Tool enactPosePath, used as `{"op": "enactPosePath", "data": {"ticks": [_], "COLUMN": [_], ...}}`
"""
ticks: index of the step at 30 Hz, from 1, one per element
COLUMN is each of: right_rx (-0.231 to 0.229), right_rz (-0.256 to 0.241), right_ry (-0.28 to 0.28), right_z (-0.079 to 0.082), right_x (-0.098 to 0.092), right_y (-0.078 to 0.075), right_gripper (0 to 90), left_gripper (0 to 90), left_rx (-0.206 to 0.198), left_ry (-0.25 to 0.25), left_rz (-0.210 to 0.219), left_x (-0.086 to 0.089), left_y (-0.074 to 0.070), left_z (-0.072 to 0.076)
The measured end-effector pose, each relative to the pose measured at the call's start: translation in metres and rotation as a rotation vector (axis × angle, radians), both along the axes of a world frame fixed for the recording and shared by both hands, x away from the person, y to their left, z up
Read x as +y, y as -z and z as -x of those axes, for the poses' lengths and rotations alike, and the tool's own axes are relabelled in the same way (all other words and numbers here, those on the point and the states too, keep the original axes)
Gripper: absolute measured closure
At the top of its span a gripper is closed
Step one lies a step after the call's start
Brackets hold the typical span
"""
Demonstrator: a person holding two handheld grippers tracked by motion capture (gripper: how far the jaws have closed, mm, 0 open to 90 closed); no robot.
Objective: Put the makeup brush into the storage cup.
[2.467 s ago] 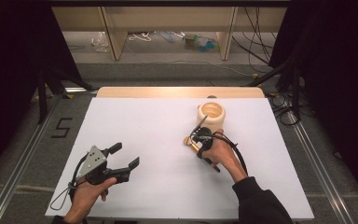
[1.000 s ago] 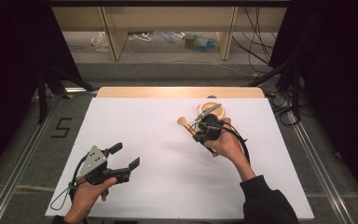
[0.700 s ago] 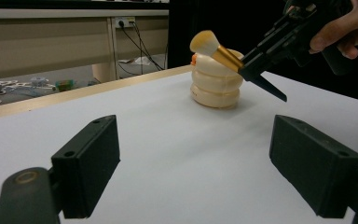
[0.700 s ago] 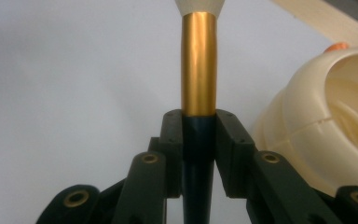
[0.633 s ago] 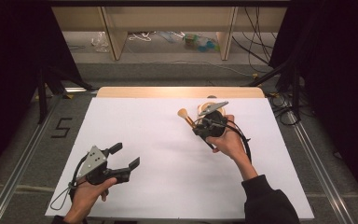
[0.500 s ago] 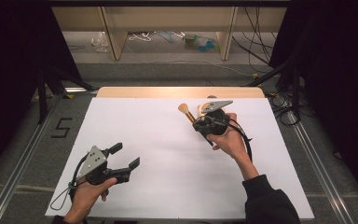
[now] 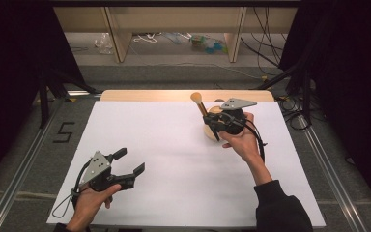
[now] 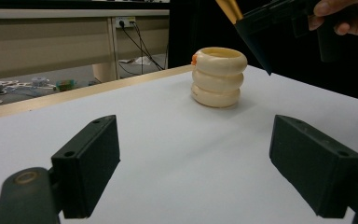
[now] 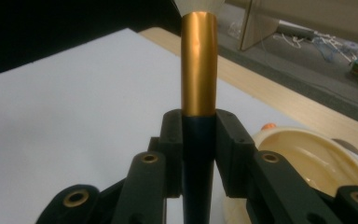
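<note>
High view: a "5" mark (image 7: pixel 64 131) sits on the floor strip left of the white table (image 7: pixel 174 159); no other readable writing. Left gripper (image 7: pixel 128 164) rests near the table's front-left, held by the left hand (image 7: pixel 89 203), jaws spread wide with nothing between them, same spot as 2.5 s ago. The cream ringed holder (image 7: pixel 211 133) stands toward the table's back-right, partly hidden behind the right gripper (image 7: pixel 211 124). Right gripper is clamped on a makeup brush (image 7: pixel 200 104), gripping its dark handle; gold ferrule and tan bristle head point up and back, tilted left. The right hand (image 7: pixel 241 140) holds it just above and in front of the holder. 2.5 s ago this gripper was low by the holder's front with the brush down at the table; since then the brush has been lifted and raised over the holder's rim. Right gripper view: holder mouth (image 9: pixel 307 154) open just right of the brush handle.
</note>
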State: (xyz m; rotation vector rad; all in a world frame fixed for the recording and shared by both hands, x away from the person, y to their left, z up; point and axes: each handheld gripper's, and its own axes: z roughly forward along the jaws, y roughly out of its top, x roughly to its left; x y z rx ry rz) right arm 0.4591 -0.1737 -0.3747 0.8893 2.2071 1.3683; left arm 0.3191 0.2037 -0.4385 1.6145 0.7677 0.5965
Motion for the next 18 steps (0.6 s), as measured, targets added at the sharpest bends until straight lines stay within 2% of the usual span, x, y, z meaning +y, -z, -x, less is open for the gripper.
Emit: {"op": "enactPosePath", "data": {"ticks": [18], "right_rx": [-0.096], "right_rz": [-0.094], "right_ry": [0.019], "right_z": [-0.002], "right_x": [-0.01], "right_y": [-0.008], "right_gripper": [74.5], "left_gripper": [16.0], "left_rx": [-0.001], "left_ry": [-0.002], "left_rz": [0.0], "left_x": [0.0], "left_y": [0.0], "left_z": [0.0]}}
